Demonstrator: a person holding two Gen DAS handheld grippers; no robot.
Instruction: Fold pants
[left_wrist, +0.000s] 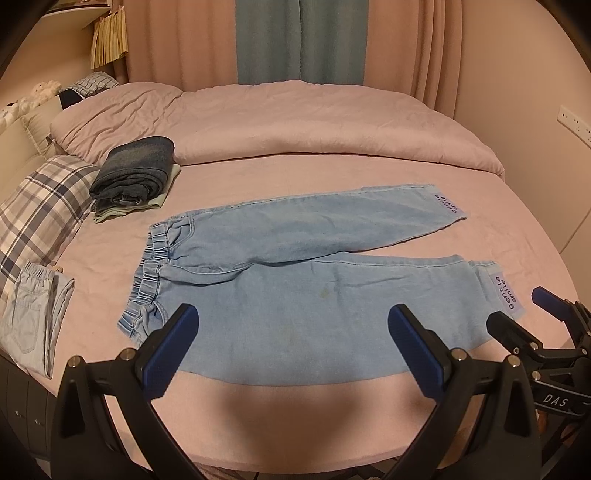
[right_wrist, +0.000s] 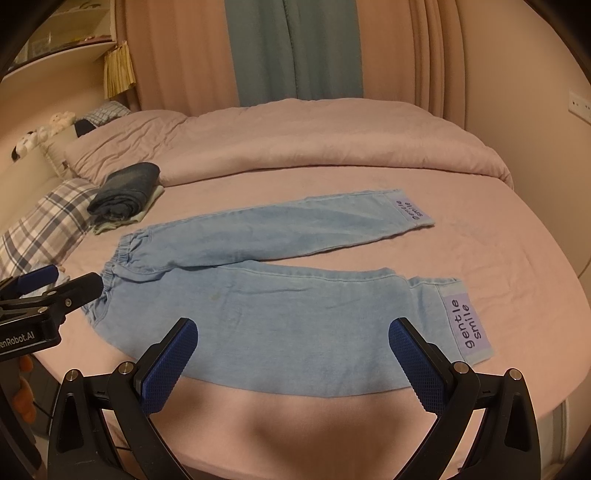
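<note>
Light blue pants (left_wrist: 295, 288) lie flat on the bed (left_wrist: 332, 177), both grippers, left (left_wrist: 293, 332) and right (right_wrist: 293, 345), hovering near with fingers wide, holding nothing.

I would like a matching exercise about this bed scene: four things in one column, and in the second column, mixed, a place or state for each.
Things:
1. light blue pants
2. dark folded jeans
3. plaid pillow
4. left gripper

Places or states:
A. open, holding nothing
B. at the left edge of the bed
C. spread flat, legs apart
D. stacked on a pale garment, near the duvet

Pairs: 1-C, 2-D, 3-B, 4-A
</note>
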